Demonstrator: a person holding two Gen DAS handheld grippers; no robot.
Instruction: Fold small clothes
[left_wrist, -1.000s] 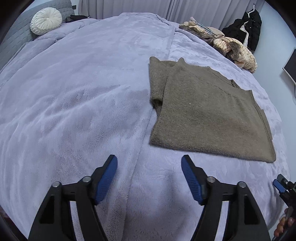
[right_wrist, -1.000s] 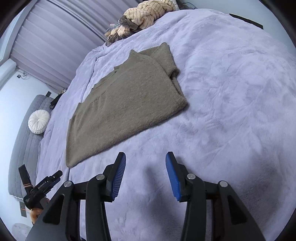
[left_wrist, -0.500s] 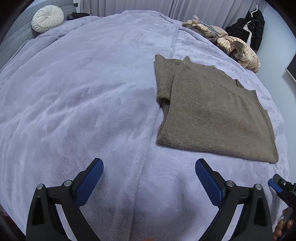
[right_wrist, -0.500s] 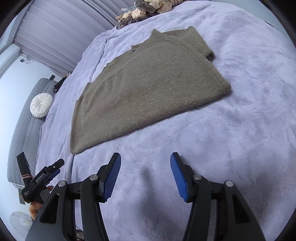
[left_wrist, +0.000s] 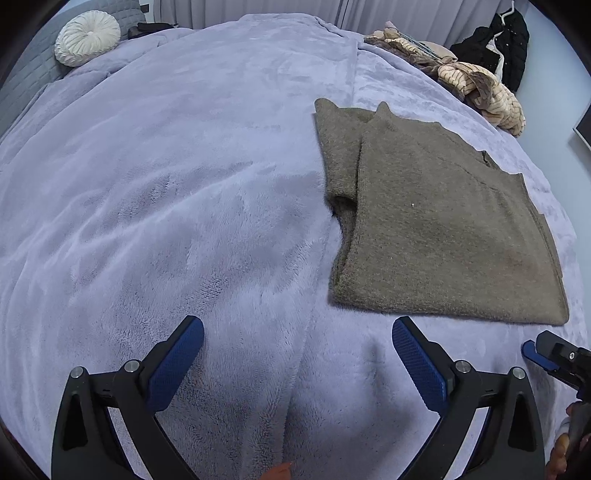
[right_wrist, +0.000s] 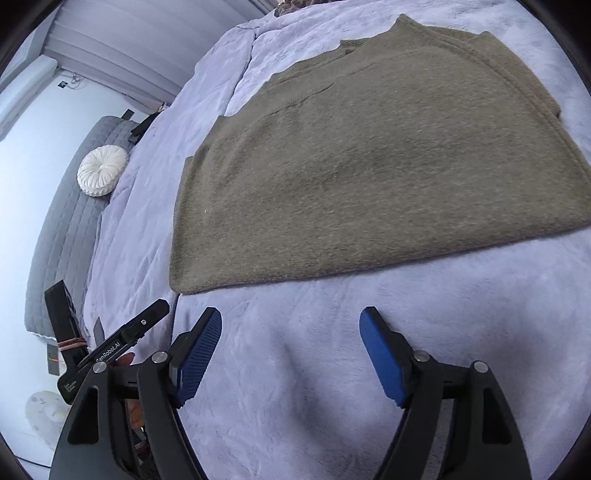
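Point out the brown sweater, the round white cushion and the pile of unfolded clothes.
brown sweater (right_wrist: 369, 177): right wrist view, middle of its top folded layer.
round white cushion (left_wrist: 88, 37): left wrist view, its buttoned centre.
pile of unfolded clothes (left_wrist: 476, 83): left wrist view, the striped cream knit on top.

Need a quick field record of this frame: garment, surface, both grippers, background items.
garment: olive-brown knit sweater, partly folded, lying flat
surface: lavender fleece blanket on the bed
left gripper: open, empty, short of the sweater's near edge
right gripper: open, empty, near the hem
background: round white cushion; pile of clothes; black coat
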